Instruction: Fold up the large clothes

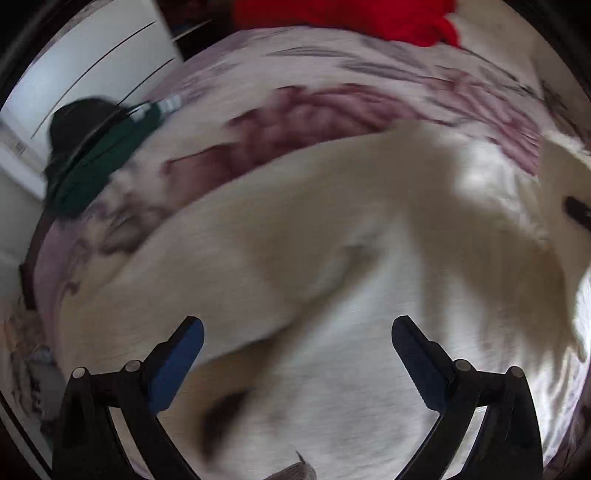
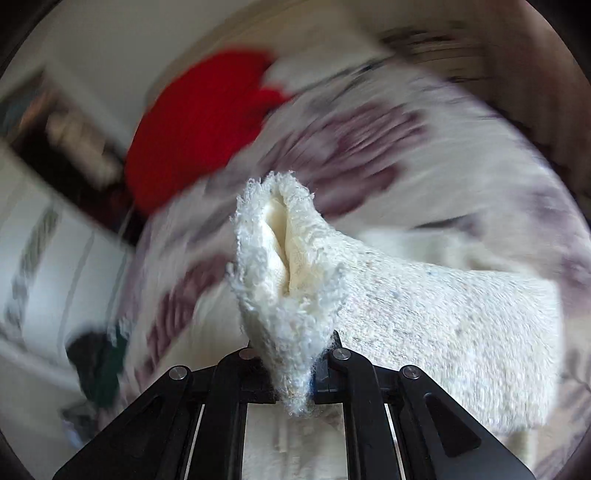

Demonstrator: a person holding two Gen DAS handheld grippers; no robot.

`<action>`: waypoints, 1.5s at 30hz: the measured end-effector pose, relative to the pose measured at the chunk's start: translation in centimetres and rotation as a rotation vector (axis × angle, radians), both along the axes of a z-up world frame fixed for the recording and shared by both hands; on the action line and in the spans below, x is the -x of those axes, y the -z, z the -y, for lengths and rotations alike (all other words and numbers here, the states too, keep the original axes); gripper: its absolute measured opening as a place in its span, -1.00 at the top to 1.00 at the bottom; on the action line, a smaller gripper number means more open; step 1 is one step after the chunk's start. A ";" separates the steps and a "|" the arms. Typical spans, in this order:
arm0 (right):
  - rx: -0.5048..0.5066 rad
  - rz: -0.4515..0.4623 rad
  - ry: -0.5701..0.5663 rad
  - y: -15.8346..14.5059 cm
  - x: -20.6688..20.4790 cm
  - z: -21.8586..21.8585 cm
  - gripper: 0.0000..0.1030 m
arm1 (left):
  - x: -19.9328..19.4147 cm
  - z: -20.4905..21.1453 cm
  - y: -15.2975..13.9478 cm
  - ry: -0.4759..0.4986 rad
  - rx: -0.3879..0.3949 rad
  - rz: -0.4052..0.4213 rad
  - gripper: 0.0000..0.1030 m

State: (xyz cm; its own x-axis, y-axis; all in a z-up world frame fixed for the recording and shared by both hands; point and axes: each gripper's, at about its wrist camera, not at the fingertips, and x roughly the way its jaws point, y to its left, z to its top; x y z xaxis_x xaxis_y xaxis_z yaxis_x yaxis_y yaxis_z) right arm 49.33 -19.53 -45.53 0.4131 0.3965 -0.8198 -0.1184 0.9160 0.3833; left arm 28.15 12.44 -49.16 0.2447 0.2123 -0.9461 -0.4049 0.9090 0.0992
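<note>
A large cream fleecy garment (image 1: 332, 258) lies spread on a bed with a floral cover (image 1: 332, 74). My left gripper (image 1: 297, 332) is open and empty just above the cream cloth, its blue pads (image 1: 177, 365) wide apart. My right gripper (image 2: 291, 354) is shut on a folded edge of the cream garment (image 2: 288, 258) and holds it up above the bed; the cloth trails off to the right (image 2: 461, 332). Both views are blurred by motion.
A red garment (image 1: 351, 18) lies at the far side of the bed, also in the right wrist view (image 2: 195, 140). A dark green and black garment (image 1: 92, 155) sits at the bed's left edge. White furniture (image 1: 92, 62) stands beyond the bed on the left.
</note>
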 end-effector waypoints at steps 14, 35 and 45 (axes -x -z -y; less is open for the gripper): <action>-0.027 -0.273 -0.087 5.7 8.5 -11.4 -0.46 | 14.1 -15.0 4.7 -0.341 0.364 -0.039 -1.00; 0.060 -0.321 0.103 6.2 3.4 -12.2 -0.42 | 3.6 -29.2 2.6 -0.645 0.396 0.411 0.74; 0.287 -0.406 0.087 8.3 2.2 -13.9 -0.75 | -3.4 -23.4 -5.9 -0.289 0.110 0.481 0.75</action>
State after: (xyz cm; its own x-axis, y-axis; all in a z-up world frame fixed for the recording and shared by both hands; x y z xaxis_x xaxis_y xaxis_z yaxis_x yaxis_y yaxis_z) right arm 47.13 -5.58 -53.81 0.0597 0.1100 -0.9921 0.0692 0.9911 0.1141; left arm 31.52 35.83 -43.23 0.5997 0.2410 -0.7631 -0.6148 0.7491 -0.2466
